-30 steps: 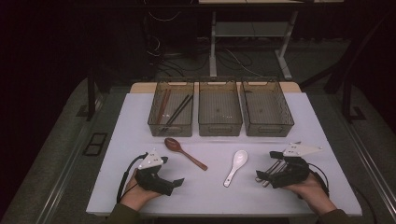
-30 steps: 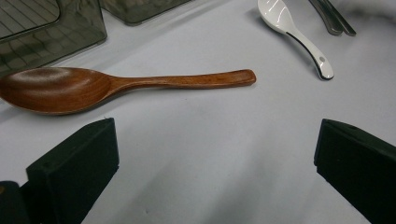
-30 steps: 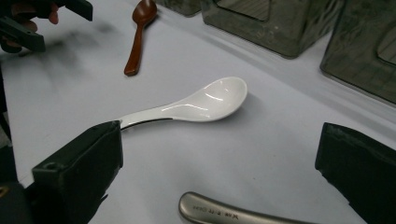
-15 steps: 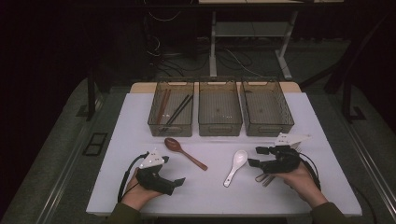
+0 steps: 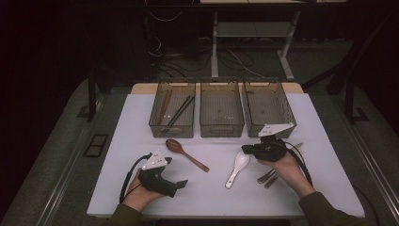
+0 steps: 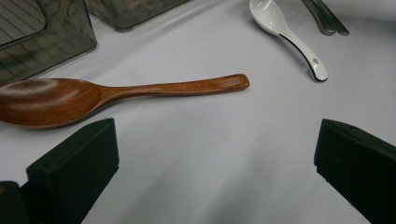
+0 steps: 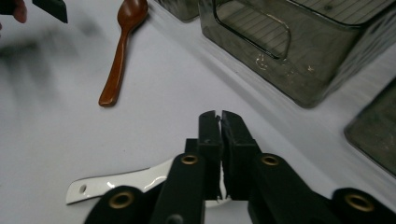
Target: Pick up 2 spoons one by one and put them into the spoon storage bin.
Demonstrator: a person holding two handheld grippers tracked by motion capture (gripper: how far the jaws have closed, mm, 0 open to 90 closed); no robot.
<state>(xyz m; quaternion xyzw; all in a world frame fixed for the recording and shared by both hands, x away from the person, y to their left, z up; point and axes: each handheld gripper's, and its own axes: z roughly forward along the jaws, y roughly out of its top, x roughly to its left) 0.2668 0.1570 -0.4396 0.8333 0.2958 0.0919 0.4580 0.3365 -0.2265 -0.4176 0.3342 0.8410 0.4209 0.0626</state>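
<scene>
Left bin [image 5: 172,115] holds chopsticks [image 5: 178,112]; white spoon [image 5: 236,168] — bowl toward 1 o'clock. Right gripper [image 5: 248,150] pressed together above it, left gripper [image 5: 181,184] spread.

The high view looked down on the counter [image 5: 141,117] from afar; both gripper views skimmed close, sharing the wooden spoon [image 6: 116,93].

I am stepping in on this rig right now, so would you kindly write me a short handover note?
Left gripper: open, empty, aimed at the wooden spoon.
Right gripper: jaws together, holding nothing, over the white spoon, not gripping it.
Metal cutlery lies under the right hand.
Left bin holds chopsticks; the other two look empty.
Done: chopsticks binned. Left: probably both spoons and the cutlery.
</scene>
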